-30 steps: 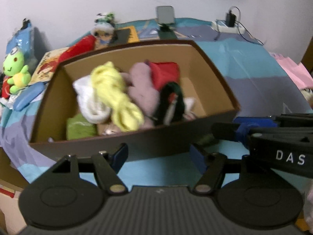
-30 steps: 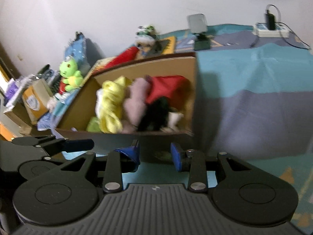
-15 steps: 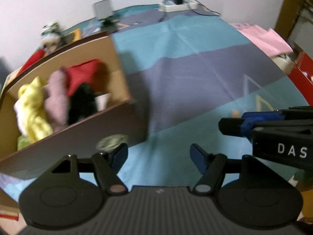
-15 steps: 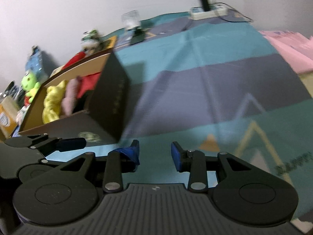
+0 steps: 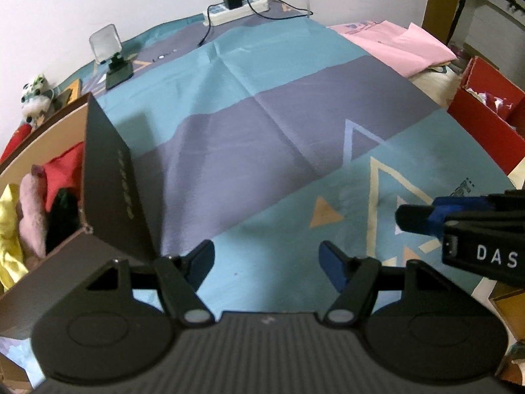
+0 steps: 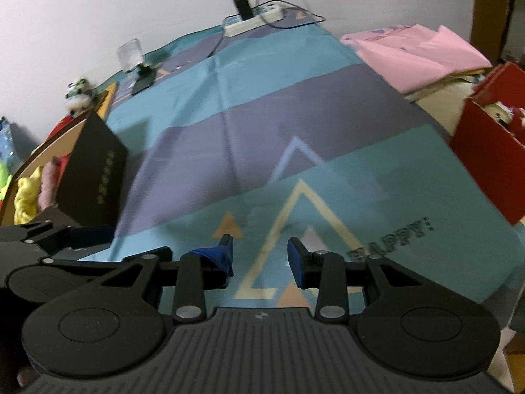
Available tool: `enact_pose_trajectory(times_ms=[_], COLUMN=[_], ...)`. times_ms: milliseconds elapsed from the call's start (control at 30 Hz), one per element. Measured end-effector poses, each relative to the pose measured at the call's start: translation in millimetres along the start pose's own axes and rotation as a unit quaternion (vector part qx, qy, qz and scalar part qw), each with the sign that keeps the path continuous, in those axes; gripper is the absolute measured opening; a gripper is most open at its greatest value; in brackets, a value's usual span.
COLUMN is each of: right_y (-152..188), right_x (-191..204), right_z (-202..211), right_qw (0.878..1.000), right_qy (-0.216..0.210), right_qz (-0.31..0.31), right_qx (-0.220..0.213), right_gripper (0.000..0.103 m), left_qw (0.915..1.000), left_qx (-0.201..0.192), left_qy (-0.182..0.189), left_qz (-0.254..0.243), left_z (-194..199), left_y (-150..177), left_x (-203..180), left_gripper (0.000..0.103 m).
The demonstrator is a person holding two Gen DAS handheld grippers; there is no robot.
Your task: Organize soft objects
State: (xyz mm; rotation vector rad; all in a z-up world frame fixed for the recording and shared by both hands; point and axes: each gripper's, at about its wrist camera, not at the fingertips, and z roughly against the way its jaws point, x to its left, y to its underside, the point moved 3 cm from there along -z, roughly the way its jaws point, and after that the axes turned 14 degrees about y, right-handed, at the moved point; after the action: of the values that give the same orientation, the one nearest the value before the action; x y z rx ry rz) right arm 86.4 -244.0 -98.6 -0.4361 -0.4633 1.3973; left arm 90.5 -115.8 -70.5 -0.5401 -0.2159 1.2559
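Claws first: the left claw stands wide over the teal and grey cloth, nothing between its blue pads. The right claw has a narrower gap that has just been widening, also with nothing in it, over the cloth's yellow triangle print. To the left of the cloth's bare middle sits the cardboard box, dark outside, holding the soft objects: yellow, pink, red and dark pieces heaped together. To the cloth's right stands a red box, with pink fabric beyond it. At the cloth's far edge, by the wall, lie a power strip and a small stand.
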Motion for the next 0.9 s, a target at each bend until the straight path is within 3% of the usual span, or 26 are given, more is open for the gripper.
enact_pose_trajectory(times_ms=[333, 567, 900], right_y=[-0.2, 3.3, 13.6], right_x=[14.4, 66.0, 161.2], right_z=[1.1, 3.3, 17.4], right_qw=[1.000, 0.996, 0.983], right_qy=[-0.013, -0.044, -0.101], right_qz=[0.027, 0.078, 0.155], right_qx=[0.005, 0.012, 0.013], right_gripper=[0.020, 0.020, 0.020], left_qw=[0.9994, 0.9959, 0.9844], left_qx=[0.006, 0.002, -0.012], left_qy=[-0.021, -0.052, -0.091], left_qz=[0.028, 0.074, 0.150], left_z=[7.8, 29.9, 82.0], left_y=[10.4, 33.3, 75.6], left_x=[14.1, 58.3, 138.7], left_gripper=[0.072, 0.073, 0.073])
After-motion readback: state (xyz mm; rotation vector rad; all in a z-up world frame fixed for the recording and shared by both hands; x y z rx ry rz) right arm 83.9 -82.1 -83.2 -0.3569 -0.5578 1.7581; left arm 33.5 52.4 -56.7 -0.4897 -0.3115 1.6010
